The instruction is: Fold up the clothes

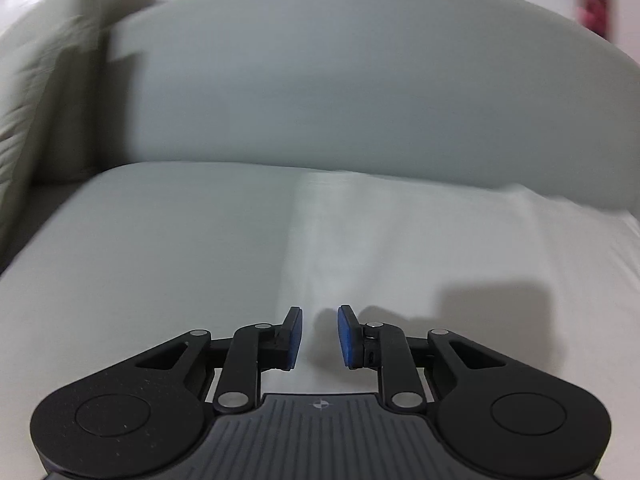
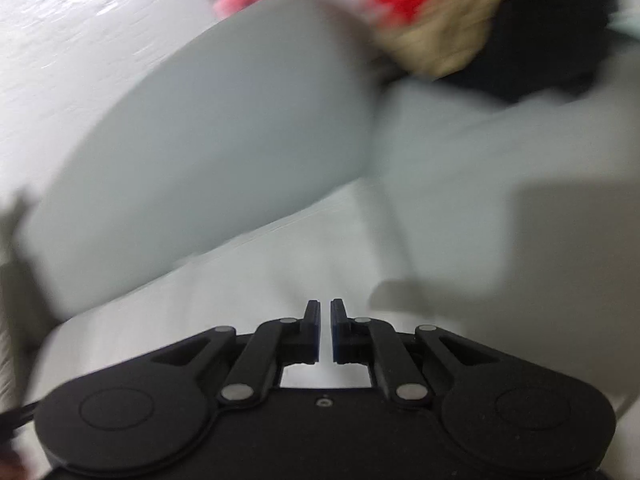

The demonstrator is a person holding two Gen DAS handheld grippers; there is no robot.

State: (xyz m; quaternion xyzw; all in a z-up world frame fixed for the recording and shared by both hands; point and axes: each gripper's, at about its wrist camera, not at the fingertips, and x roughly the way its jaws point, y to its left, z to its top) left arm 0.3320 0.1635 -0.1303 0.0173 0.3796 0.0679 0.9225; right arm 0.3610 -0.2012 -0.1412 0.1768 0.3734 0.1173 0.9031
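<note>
Grey-green sofa (image 1: 360,80) fills both wrist views: back cushion upright across the top, seat cushion (image 1: 140,240) flat below it. A pale cream armrest or cushion (image 1: 28,100) stands at the left end in the left wrist view. A white garment (image 1: 440,240) lies spread flat on the seat cushion, its left edge running down the middle of the left wrist view and its far edge lying against the foot of the back cushion; the same white cloth (image 2: 280,280) lies under the right gripper. At the far right of the sofa, in the right wrist view, a blurred heap of clothes (image 2: 480,32) sits piled, red, tan and black pieces on top of one another, well apart from the white garment. Left gripper (image 1: 320,336) hovers low over the garment near its left edge, fingers (image 1: 295,336) parted by a moderate gap, blue pads facing, nothing pinched between them. Right gripper (image 2: 325,330) is over the white cloth too, fingers (image 2: 312,332) drawn almost together, only a thin slit left; no cloth shows in that slit.
</note>
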